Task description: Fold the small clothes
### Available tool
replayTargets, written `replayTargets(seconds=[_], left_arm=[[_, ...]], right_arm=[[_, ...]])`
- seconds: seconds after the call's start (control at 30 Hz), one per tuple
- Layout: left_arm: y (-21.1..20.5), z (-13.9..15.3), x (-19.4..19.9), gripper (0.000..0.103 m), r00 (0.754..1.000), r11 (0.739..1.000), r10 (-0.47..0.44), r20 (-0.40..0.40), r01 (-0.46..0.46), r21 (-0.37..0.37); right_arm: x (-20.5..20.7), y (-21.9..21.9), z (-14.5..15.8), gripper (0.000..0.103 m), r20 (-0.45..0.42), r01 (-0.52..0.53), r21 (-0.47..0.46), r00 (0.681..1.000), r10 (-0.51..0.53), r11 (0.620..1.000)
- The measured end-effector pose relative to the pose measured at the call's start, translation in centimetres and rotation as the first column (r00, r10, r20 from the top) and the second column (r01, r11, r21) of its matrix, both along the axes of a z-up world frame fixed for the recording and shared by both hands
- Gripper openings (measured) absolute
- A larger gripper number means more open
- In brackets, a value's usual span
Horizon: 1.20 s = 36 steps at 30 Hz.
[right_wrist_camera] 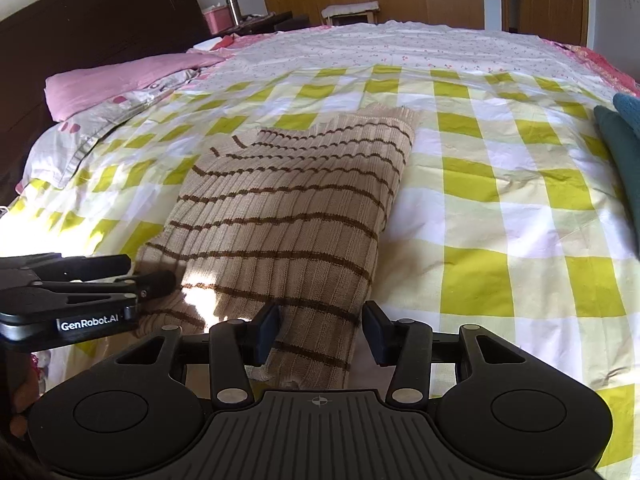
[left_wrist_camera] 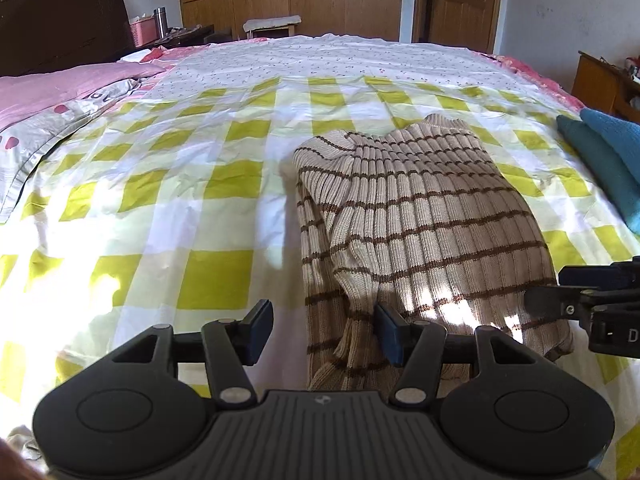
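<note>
Sweater: a beige ribbed sweater [left_wrist_camera: 420, 216] with thin brown stripes lies folded on the bed, at the near edge, lengthwise toward the far edge.
Bed: the bed [left_wrist_camera: 224, 200] carries a yellow-green and white checked sheet; a flowered cover shows along the far edge.
Left claw: the left claw [left_wrist_camera: 324, 330] is spread; the sweater's near left edge lies between its pads, which do not press it. Its right pad is just beside the knit.
Right claw: the right claw [right_wrist_camera: 320, 334] is spread over the sweater's near right edge; cloth lies between the pads, unpinched.
Pillow: a pink pillow [right_wrist_camera: 120, 80] sits at the bed's far left corner.
Teal cloth: folded teal cloth [left_wrist_camera: 608, 160] lies at the right edge, well apart from the sweater.
</note>
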<state>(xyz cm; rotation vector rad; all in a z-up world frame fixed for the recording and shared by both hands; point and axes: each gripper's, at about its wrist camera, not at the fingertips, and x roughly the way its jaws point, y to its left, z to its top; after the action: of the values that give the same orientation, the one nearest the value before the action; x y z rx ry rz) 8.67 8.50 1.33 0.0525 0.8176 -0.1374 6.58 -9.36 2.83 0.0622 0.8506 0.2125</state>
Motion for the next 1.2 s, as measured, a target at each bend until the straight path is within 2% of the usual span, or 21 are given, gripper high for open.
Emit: replayTargets(seconds=[0.17,0.3,0.4,0.53,0.7,1.2], left_arm=[[-0.6,0.6,-0.9,0.069,1.0,1.0,0.001,0.018,-0.001,0.01],[-1.3,1.0,-1.8,0.075,1.0,1.0,-0.003,0.027,0.002,0.031],[-1.4,1.3,-2.6,0.077,0.999,1.0,0.0,0.032,0.0,0.02],[-1.1,1.5,-3.5,0.082,1.0,1.0,0.005,0.026,-0.004,-0.028],[-1.4,1.3,-4.9,0.092,1.0,1.0,0.017,0.026,-0.017,-0.022],[-2.6,0.3,-6.8,0.097,1.0,1.0,0.013,0.002,-0.013,-0.015]], right_arm=[[-1.6,0.4,1.9,0.046,0.079,-0.013,-0.034,0.997,0.015,0.999],[-2.7,1.0,2.5,0.049,0.1,-0.03,-0.028,0.994,0.032,0.999],[-3.5,1.3,2.6,0.05,0.111,-0.036,-0.038,0.993,0.04,0.999],[-4.4,1.2,2.5,0.05,0.11,-0.026,-0.031,0.994,0.029,0.999],[-5.6,0.6,2.1,0.052,0.111,-0.001,-0.014,0.994,0.003,1.0],[-7.3,0.0,0.4,0.053,0.073,0.015,-0.014,0.997,-0.014,1.0]])
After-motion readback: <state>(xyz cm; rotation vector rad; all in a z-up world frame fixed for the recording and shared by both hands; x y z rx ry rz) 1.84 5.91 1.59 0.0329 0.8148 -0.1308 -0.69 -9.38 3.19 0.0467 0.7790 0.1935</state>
